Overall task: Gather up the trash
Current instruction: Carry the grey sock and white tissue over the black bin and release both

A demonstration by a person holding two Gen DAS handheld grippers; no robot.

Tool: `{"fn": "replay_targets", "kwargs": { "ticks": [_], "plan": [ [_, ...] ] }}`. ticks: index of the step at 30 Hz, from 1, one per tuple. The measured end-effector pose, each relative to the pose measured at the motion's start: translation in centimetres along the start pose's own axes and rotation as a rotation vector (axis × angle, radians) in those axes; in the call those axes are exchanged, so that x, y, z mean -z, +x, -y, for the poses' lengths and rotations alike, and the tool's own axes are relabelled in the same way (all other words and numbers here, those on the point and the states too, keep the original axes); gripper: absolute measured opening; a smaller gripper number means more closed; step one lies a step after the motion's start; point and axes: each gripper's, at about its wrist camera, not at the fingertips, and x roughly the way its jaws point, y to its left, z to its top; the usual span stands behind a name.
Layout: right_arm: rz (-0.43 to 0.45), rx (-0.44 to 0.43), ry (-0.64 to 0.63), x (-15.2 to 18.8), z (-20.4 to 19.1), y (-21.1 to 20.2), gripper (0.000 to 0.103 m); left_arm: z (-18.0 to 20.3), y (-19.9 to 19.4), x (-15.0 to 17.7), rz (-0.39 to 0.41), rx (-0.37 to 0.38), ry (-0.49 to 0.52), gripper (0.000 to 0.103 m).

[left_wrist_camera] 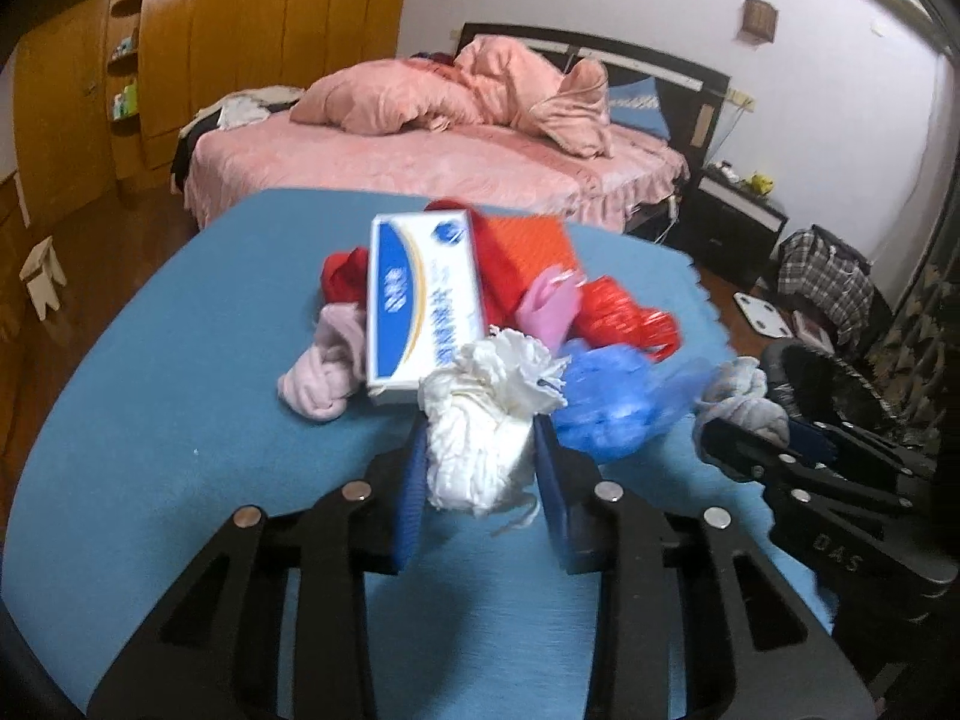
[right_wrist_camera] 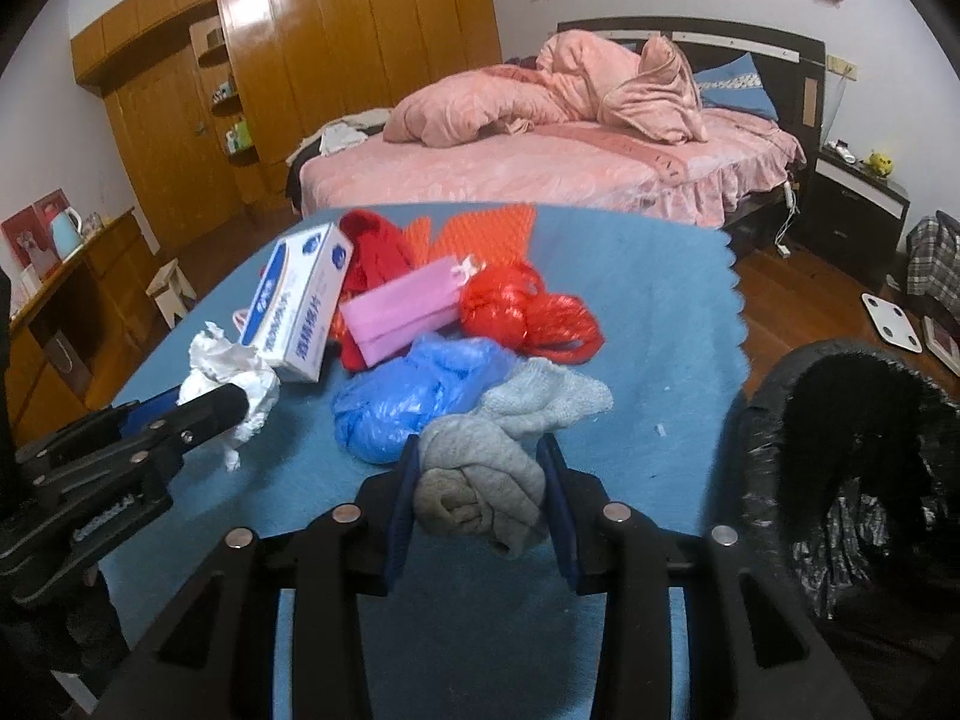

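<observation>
Blue fabric covers the table (right_wrist_camera: 660, 312), the largest working surface, and nearly all the litter lies on it in one loose pile. To the right of the table stands the bin (right_wrist_camera: 852, 420), lined with a black bag; its opening is dark, and we cannot tell whether anything is inside.

We judge the task to be at an early stage. Two items are in the tongs, neither is in the bin, and the rest of the pile is untouched.

Items on the cloth, in descending size:
- the white and blue box (left_wrist_camera: 420, 300), propped on the pile;
- the orange padded sheet (right_wrist_camera: 480, 234) at the far side;
- the blue plastic bag (right_wrist_camera: 414, 390), crumpled, just beside the grey item;
- the red plastic bag (right_wrist_camera: 528, 312), bunched;
- the red cloth (right_wrist_camera: 372, 252) behind the box;
- the pink folded piece (right_wrist_camera: 402, 312);
- the pale pink rag (left_wrist_camera: 324, 372), left of the box.

The left gripper (left_wrist_camera: 480, 450) is clamped on the white paper wad (left_wrist_camera: 486, 414); both pads press its sides, and it sits low over the cloth near the box. The right gripper (right_wrist_camera: 480, 480) is clamped on the grey knitted cloth (right_wrist_camera: 498, 456), whose far end touches or lies close to the blue bag. Whether either item is clear of the cloth we cannot tell.

Remaining work, as we judge it: carry both held items right to the bin, release them, then return for the seven pieces above.
</observation>
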Motion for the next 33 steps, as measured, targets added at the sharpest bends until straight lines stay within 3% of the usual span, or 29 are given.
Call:
{"fn": "replay_targets", "kwargs": {
  "ticks": [11, 29, 32, 33],
  "plan": [
    [0.094, 0.084, 0.079, -0.5, 4.9, -5.6, 0.038, 6.4, -1.5, -1.9, 0.053, 0.125, 0.09, 0.032],
    [0.121, 0.378, 0.283, 3.9, 17.8, -12.7, 0.039, 21.2, 1.2, -1.4, 0.005, 0.408, 0.252, 0.033],
    [0.12, 0.412, 0.301, 4.1, 18.8, -13.1, 0.045, 23.5, 2.2, -1.2, -0.017, 0.46, 0.271, 0.048],
    [0.124, 0.424, 0.308, 4.2, 19.1, -13.3, 0.048, 23.9, 2.3, -1.1, -0.017, 0.465, 0.275, 0.057]
  ]
}}
